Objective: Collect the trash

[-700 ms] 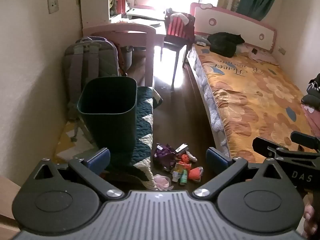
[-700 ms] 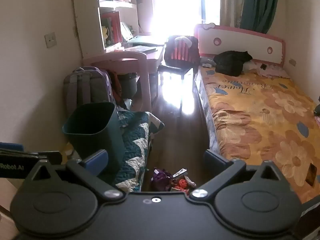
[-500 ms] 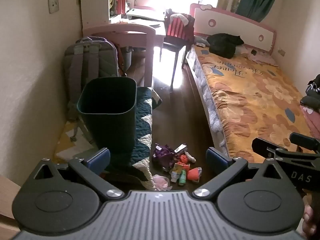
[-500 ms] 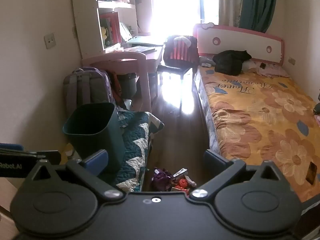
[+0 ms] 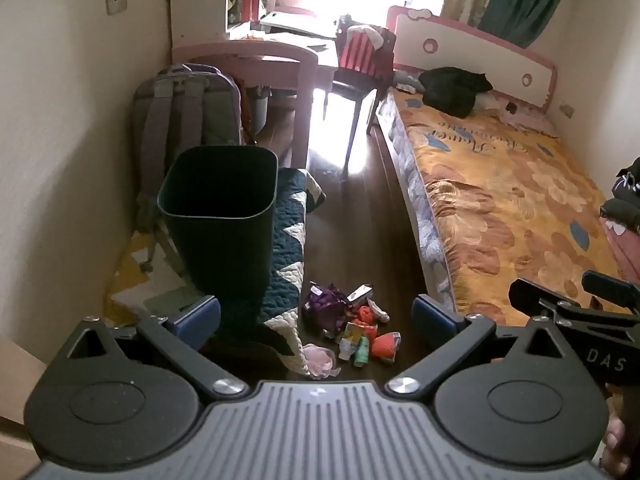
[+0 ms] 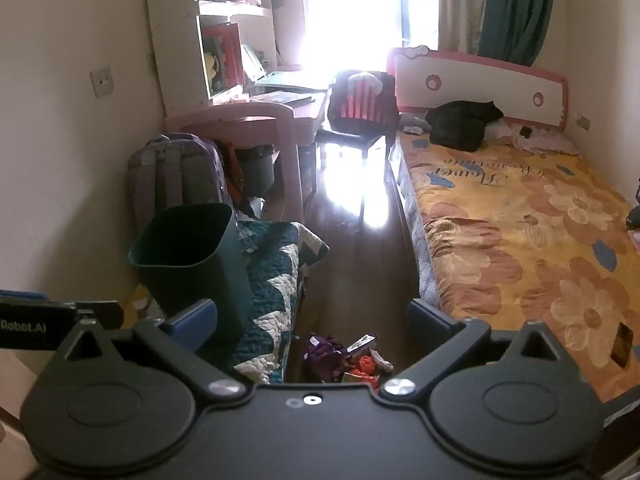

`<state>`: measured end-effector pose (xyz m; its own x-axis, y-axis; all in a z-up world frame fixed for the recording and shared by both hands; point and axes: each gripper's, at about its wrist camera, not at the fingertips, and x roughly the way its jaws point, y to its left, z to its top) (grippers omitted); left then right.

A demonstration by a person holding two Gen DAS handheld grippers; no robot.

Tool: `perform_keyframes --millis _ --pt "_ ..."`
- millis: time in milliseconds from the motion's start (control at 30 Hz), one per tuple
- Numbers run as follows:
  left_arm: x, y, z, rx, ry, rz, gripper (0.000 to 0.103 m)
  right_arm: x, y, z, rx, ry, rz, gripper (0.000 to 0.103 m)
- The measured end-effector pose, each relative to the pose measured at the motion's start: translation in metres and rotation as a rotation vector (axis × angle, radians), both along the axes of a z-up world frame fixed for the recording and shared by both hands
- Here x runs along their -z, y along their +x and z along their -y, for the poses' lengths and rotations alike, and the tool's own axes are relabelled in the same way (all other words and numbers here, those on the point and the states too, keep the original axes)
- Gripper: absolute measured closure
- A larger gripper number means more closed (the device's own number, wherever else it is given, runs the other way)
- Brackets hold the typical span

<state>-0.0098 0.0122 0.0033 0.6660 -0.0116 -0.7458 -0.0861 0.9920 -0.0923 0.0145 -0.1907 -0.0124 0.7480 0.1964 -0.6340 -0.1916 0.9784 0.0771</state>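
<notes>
A pile of trash (image 5: 352, 328) lies on the dark wooden floor between the quilt and the bed: a purple wrapper (image 5: 324, 304), orange pieces, small packets and a pink scrap (image 5: 320, 360). It also shows in the right wrist view (image 6: 344, 356), partly hidden by the gripper body. A dark green bin (image 5: 224, 216) stands upright on the quilt to the left; it also shows in the right wrist view (image 6: 192, 256). My left gripper (image 5: 316, 316) is open and empty, high above the pile. My right gripper (image 6: 312, 320) is open and empty, also high above the floor.
A teal and white quilt (image 5: 288, 256) lies under the bin. A bed (image 5: 500, 200) with an orange floral cover runs along the right. A grey backpack (image 5: 184, 120), a pink desk (image 5: 256, 56) and a chair (image 5: 360, 64) stand behind. A wall is on the left.
Both views have shifted slightly; the left gripper has edged a little forward and down toward the pile. Both grippers stay open and empty.
</notes>
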Motion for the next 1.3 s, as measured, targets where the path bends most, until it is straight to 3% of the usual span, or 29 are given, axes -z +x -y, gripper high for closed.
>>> perform_keyframes --millis 600,1300 --pt "-0.01 -0.005 0.006 0.044 0.024 0.064 0.0 -0.017 -0.018 -0.012 -0.006 -0.042 0.076 0.002" --pt "-0.01 -0.012 0.004 0.053 0.016 0.08 0.0 -0.022 -0.019 -0.015 -0.032 -0.069 0.082 0.002"
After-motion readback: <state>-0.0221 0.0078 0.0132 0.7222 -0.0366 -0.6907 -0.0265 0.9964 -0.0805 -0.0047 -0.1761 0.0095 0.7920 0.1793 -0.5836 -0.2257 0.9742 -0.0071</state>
